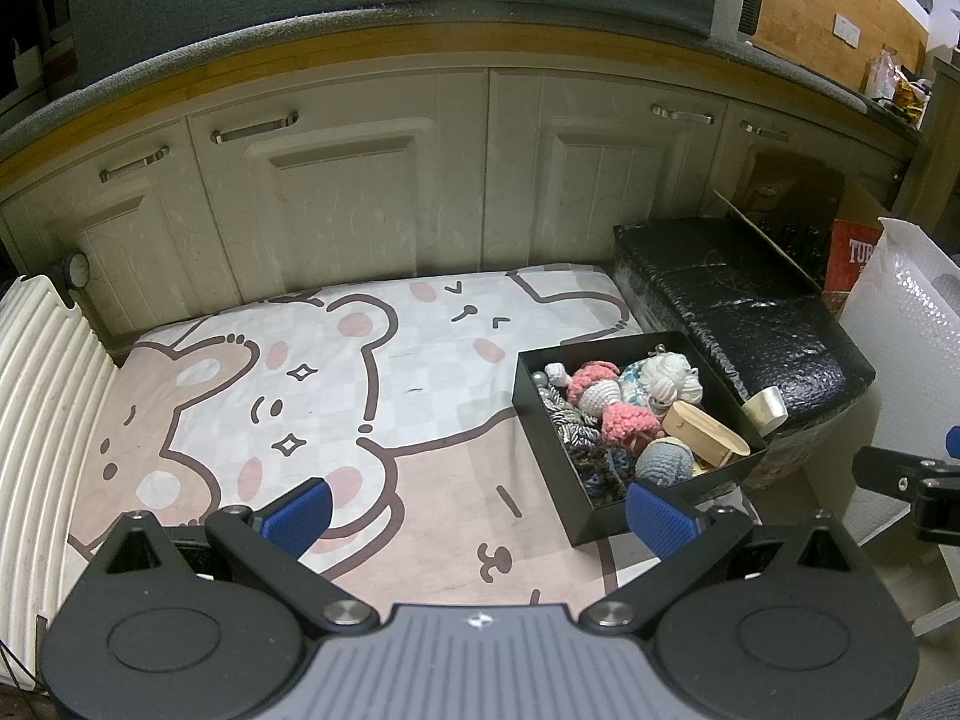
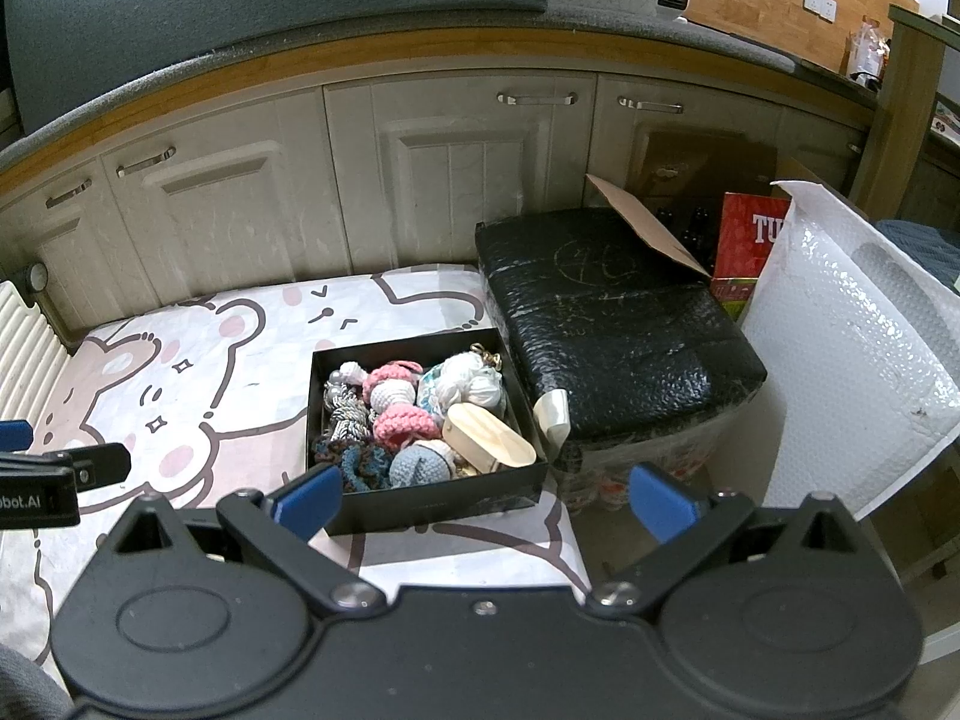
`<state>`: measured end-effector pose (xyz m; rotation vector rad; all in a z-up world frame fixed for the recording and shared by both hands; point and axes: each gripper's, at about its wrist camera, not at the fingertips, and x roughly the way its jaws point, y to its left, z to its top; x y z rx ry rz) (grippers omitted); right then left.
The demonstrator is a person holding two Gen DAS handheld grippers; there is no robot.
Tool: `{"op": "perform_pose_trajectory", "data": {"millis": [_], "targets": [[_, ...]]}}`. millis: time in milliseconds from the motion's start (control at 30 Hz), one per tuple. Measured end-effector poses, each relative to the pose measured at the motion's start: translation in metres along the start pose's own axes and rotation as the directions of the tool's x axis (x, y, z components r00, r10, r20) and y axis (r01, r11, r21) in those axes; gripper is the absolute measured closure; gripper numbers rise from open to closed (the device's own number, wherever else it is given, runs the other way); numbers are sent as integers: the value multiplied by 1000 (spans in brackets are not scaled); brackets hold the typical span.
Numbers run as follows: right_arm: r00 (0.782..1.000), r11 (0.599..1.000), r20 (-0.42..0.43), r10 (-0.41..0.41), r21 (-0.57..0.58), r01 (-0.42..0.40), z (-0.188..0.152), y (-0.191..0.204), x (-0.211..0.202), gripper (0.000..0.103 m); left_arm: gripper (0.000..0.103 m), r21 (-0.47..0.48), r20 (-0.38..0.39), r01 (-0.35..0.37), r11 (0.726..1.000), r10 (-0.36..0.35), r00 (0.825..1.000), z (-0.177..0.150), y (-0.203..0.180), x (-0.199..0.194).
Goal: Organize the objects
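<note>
A black open box [image 1: 606, 516] [image 2: 432, 501] sits on the cartoon bear mat [image 1: 312, 384] [image 2: 198, 372]. It holds several crocheted toys, among them a pink and white one [image 1: 606, 399] [image 2: 396, 402] and a grey-blue ball [image 1: 663, 459] [image 2: 417, 465], plus a white yarn ball [image 1: 675, 381] [image 2: 474, 384], dark knitted pieces and a small wooden box [image 1: 705, 429] [image 2: 486, 435]. My left gripper [image 1: 480, 513] hovers open over the mat, left of the box's near corner. My right gripper [image 2: 483, 504] is open, held just in front of the box. Neither holds anything.
A black wrapped block [image 1: 738, 312] [image 2: 612, 312] stands right of the box, with a tape roll [image 1: 765, 408] at its foot. Bubble wrap [image 2: 858, 348], a red carton [image 2: 741, 246] and cardboard lie further right. White cabinet doors [image 1: 360, 192] close the back; a ribbed radiator [image 1: 42, 396] is left.
</note>
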<state>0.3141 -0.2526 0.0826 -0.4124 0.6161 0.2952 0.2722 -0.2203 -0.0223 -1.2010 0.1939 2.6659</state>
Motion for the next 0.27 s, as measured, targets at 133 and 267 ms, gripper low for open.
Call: {"op": "perform_pose_trajectory", "data": {"millis": [133, 267], "targets": [[1000, 1000, -1, 0, 0, 0, 0, 0, 0, 0, 0, -1, -2, 1, 1000, -1, 1000, 0, -1, 0], [1000, 1000, -3, 1, 1, -1, -1, 1, 1, 0, 0, -1, -4, 4, 1000, -4, 1000, 0, -1, 0]]}}
